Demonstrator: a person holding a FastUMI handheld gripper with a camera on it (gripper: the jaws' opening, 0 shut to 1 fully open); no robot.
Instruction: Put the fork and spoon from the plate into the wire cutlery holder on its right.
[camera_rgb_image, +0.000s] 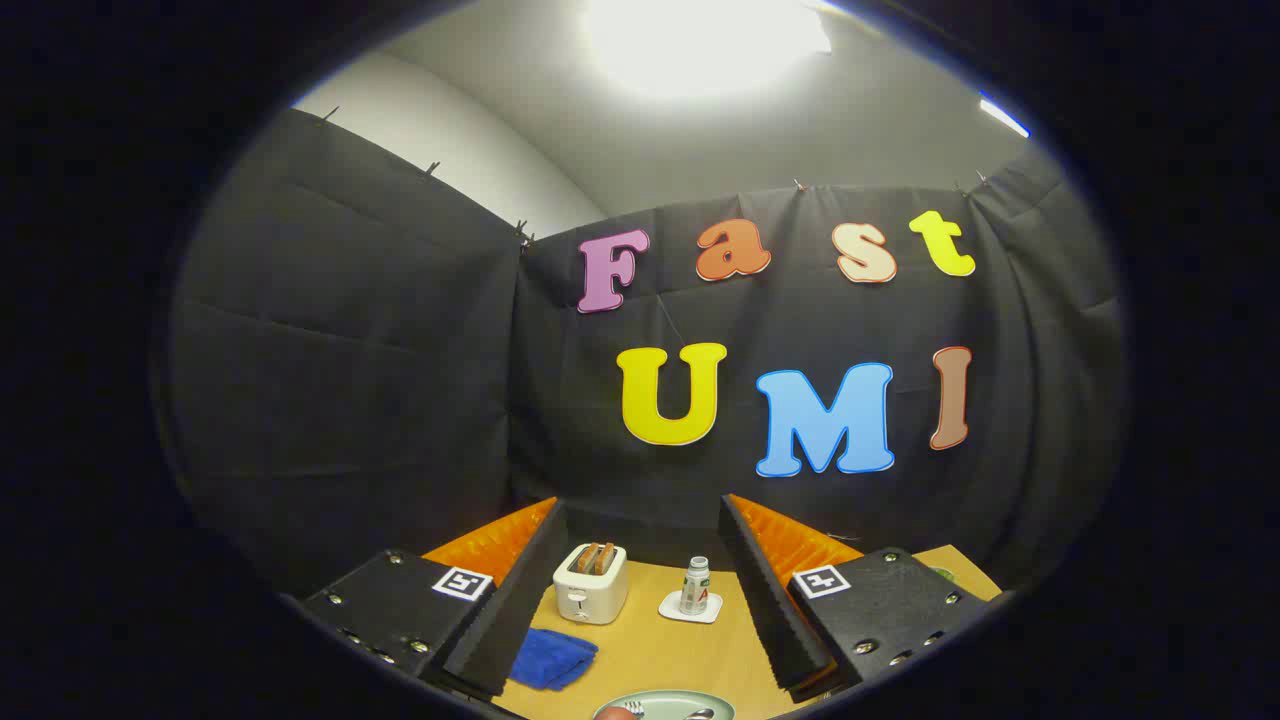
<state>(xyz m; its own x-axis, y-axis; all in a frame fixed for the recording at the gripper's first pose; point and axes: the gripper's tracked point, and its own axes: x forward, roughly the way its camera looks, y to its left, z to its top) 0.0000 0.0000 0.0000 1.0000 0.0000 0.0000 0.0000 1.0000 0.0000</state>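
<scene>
fingers (645, 600) spread wide, plate (670, 706) between

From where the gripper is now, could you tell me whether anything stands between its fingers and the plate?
Nothing visible does. The gripper is open, and the plate lies between its fingers on bare table. The blue cloth, toaster and bottle sit further off.

I see a white toaster (590, 583) with toast in its slots on the wooden tabletop (650, 650). Just right of the toaster a small bottle (695, 585) stands on a white coaster (690, 608). A folded blue cloth (550, 658) lies nearer me, left of the toaster.
</scene>
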